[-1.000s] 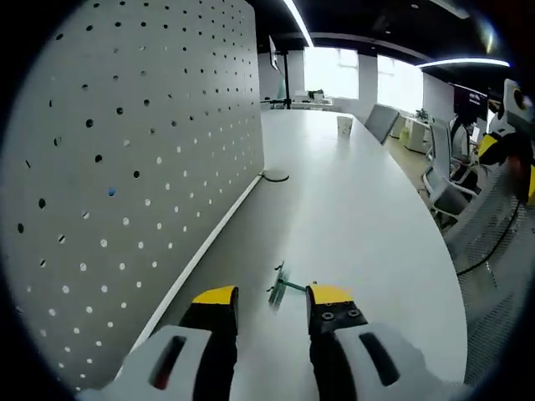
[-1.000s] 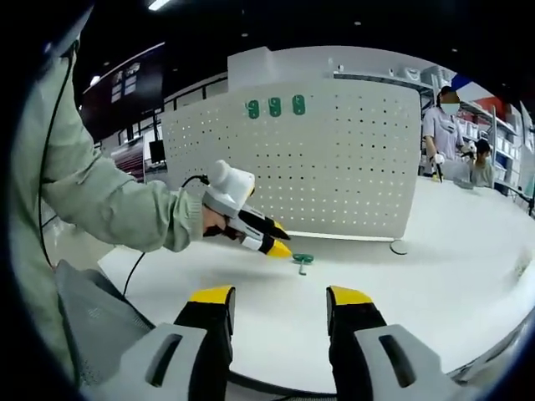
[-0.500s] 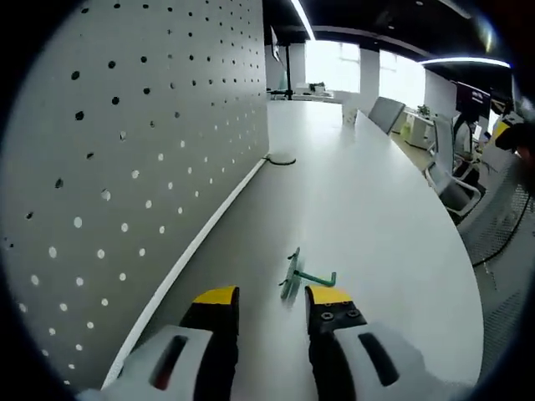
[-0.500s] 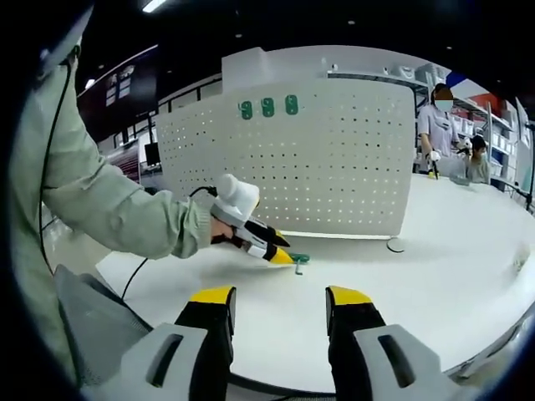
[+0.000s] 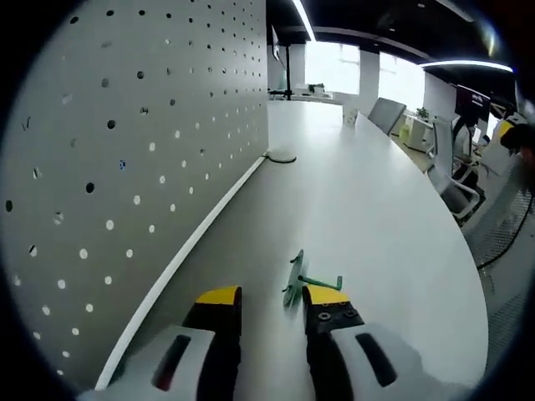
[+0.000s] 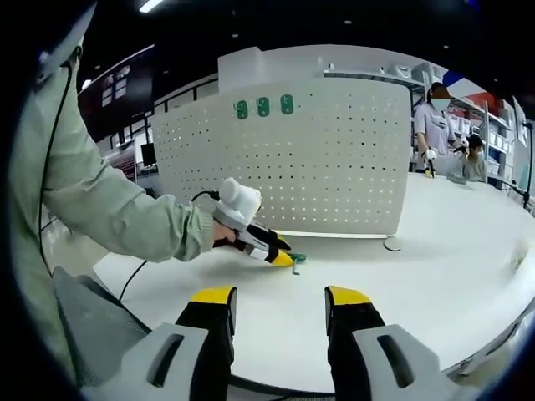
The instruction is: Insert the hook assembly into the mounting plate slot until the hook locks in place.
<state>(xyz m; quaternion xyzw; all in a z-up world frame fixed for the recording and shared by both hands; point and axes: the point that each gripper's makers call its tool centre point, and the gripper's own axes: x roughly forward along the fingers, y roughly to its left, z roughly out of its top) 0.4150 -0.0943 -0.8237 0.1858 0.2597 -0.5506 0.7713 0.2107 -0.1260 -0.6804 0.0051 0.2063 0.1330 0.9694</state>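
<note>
Hook (image 5: 299,281) lies flat on the white surface (image 5: 359,209), green, just beyond the left hand-held gripper (image 5: 269,299), touching or nearly touching its right jaw tip. Jaws stand parted, holding nothing. In the right gripper view the left hand-held gripper (image 6: 282,253) sits low over the hook (image 6: 297,260). Right hand-held gripper (image 6: 276,298) hangs well back, jaws wide, empty. Beyond the hook, the pegboard (image 5: 142,150) stands upright along the surface edge; three green pieces (image 6: 263,106) sit near its top.

Judgement: step in hand is the pick-up. Centre the hook between the jaws before closing, since it sits off toward the right jaw. Grip the stem, leave the plate end free for the board. Thin part on a smooth top may skid; close slowly.
</note>
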